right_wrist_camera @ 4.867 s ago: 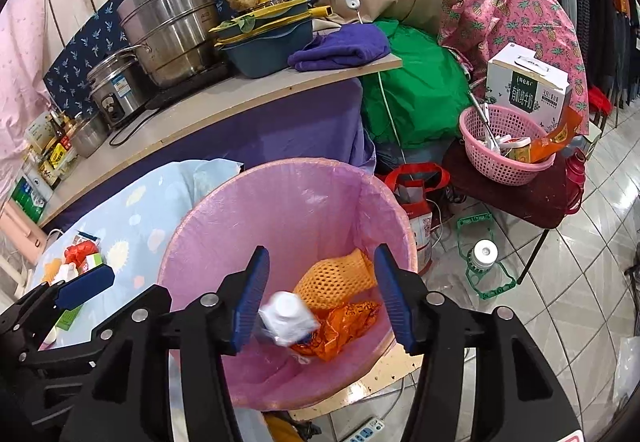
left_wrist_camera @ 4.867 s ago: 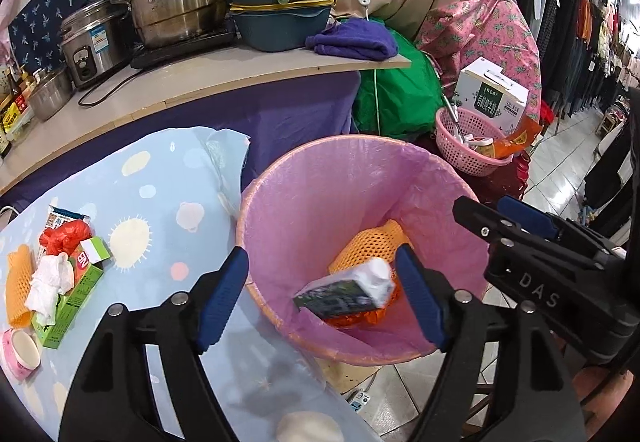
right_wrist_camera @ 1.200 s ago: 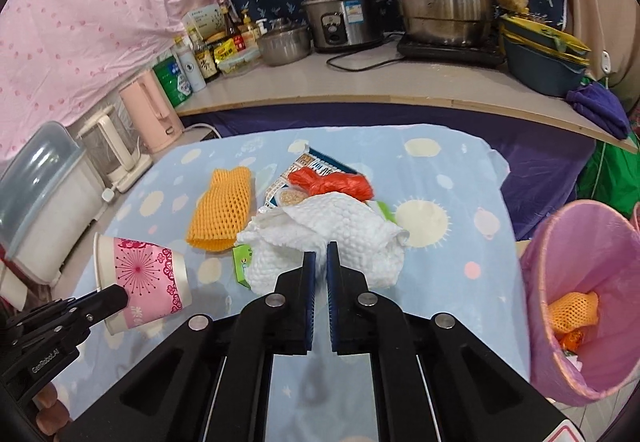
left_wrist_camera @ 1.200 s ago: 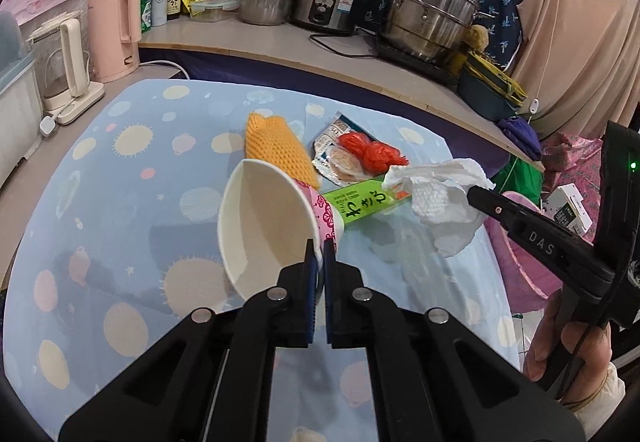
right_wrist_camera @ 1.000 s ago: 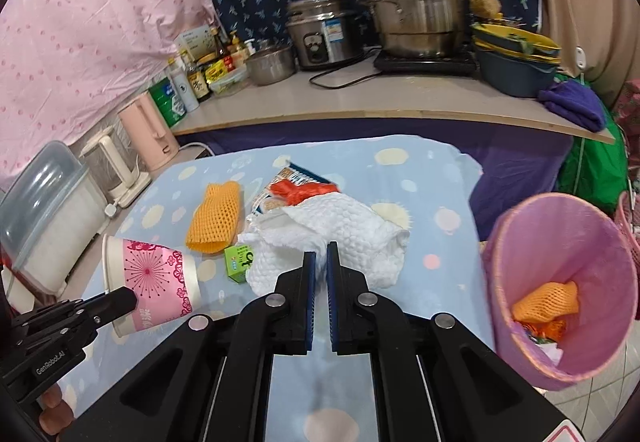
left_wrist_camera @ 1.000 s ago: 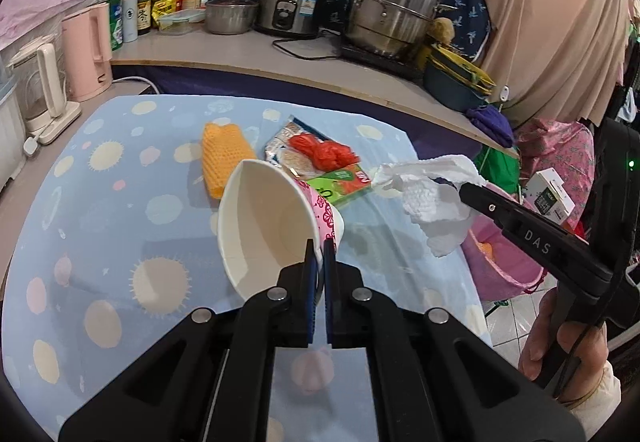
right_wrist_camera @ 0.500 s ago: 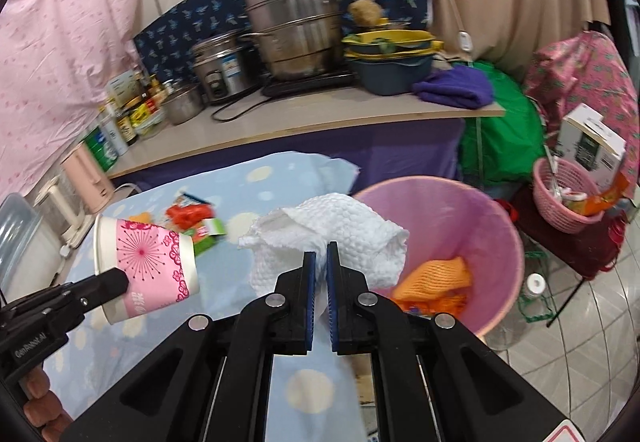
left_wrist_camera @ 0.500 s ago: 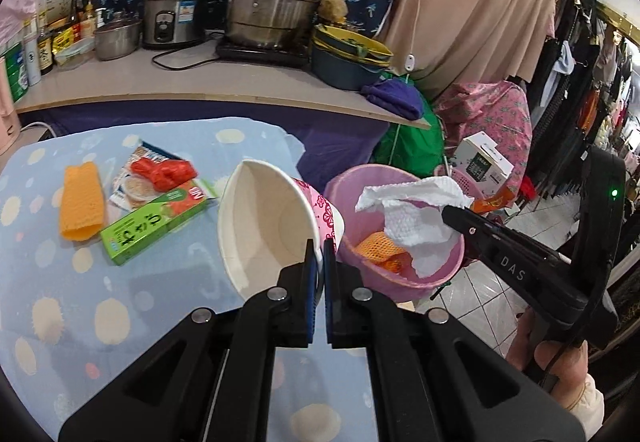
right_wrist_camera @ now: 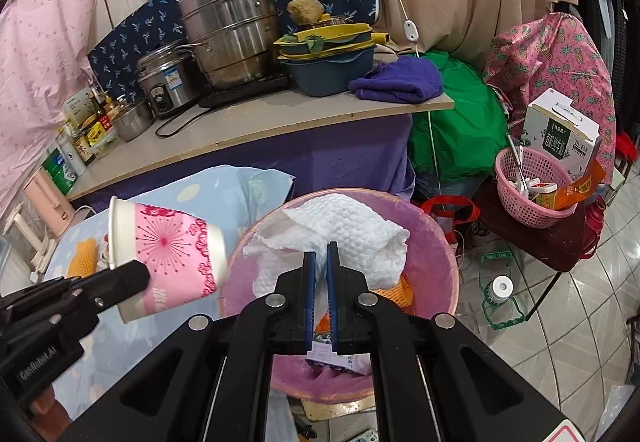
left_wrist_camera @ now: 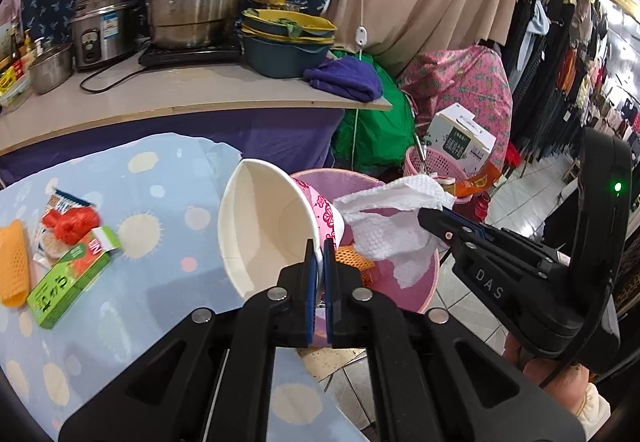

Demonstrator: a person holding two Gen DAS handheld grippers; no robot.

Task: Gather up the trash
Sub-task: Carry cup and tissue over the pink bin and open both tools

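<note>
We note the left gripper (left_wrist_camera: 319,254) clamped tight on the rim of a pink paper cup (right_wrist_camera: 168,252), just beside the pink-lined bin (right_wrist_camera: 440,238). The right gripper (right_wrist_camera: 321,257) pinches a crumpled paper towel (right_wrist_camera: 344,230) directly over the bin. On the table beyond the bin lie a green box (left_wrist_camera: 68,280) and orange foam net (left_wrist_camera: 14,262).

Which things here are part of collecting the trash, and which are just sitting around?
Part of the job:
- paper cup, clamped in left gripper
- paper towel, clamped in right gripper
- pink bin
- green box, red wrapper, orange foam net on the table

Just lying about:
- steamer pot
- rice cooker
- purple cloth
- pink basket
</note>
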